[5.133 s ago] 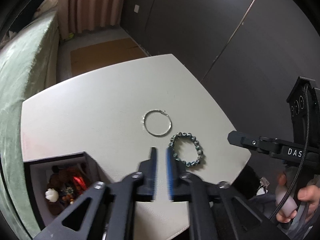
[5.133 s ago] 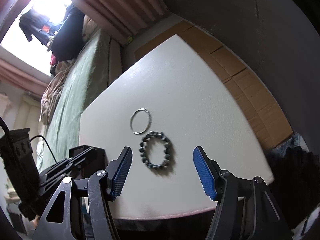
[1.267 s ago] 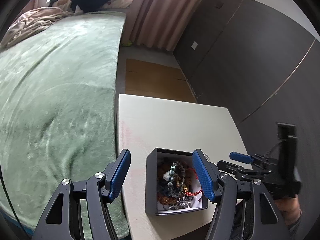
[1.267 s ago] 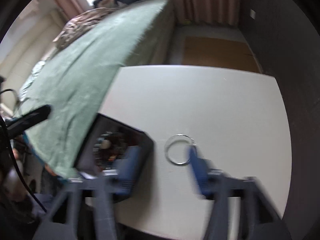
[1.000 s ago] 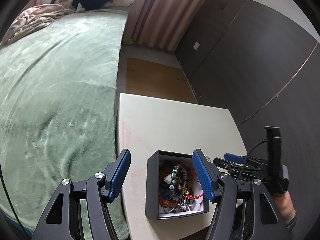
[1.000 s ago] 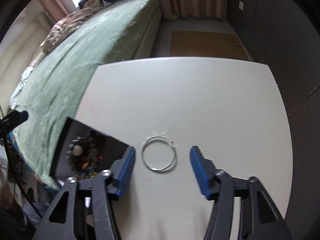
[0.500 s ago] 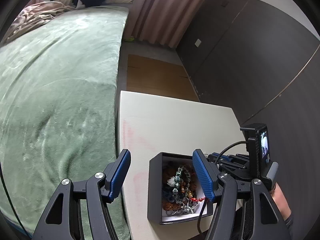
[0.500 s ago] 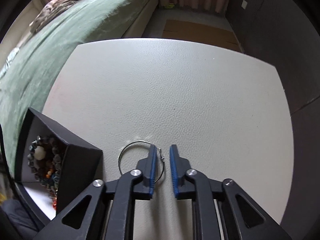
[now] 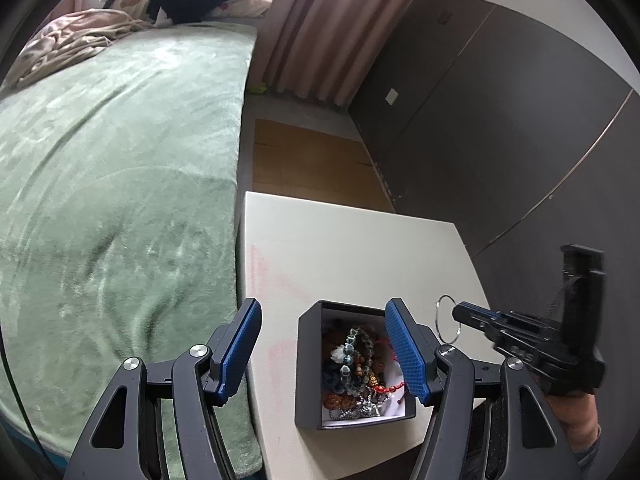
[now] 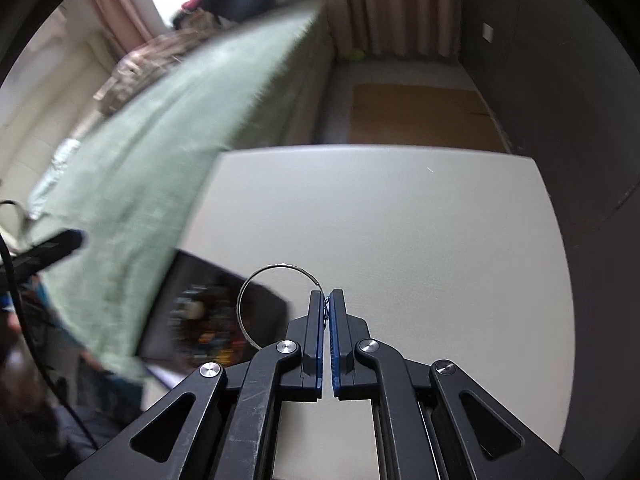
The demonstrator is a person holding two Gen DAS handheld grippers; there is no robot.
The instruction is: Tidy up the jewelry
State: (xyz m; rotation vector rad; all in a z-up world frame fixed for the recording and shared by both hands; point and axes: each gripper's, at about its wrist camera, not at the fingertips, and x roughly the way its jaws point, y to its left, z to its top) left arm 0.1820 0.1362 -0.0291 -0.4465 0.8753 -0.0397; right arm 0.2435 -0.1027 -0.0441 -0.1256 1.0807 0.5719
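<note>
Bedroom, white desk (image 10: 400, 220) beside green bed (image 9: 100, 160) | right gripper (image 10: 326, 300) clenched on silver hoop bracelet (image 10: 256, 280), pinched at its clasp edge, ring hanging leftward over black jewelry box (image 9: 308, 364) corner | left gripper (image 9: 320, 344) released, straddling box | risk: thin hoop slips or swings, landing outside box

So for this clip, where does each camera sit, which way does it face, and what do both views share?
Left wrist: on the left hand-held gripper, open, looking over the jewelry box and table toward the bed; the person's hand shows lower right.
Right wrist: on the right hand-held gripper, shut on the silver ring, facing the table's far edge.
Shared: box, ring, table, bed.
</note>
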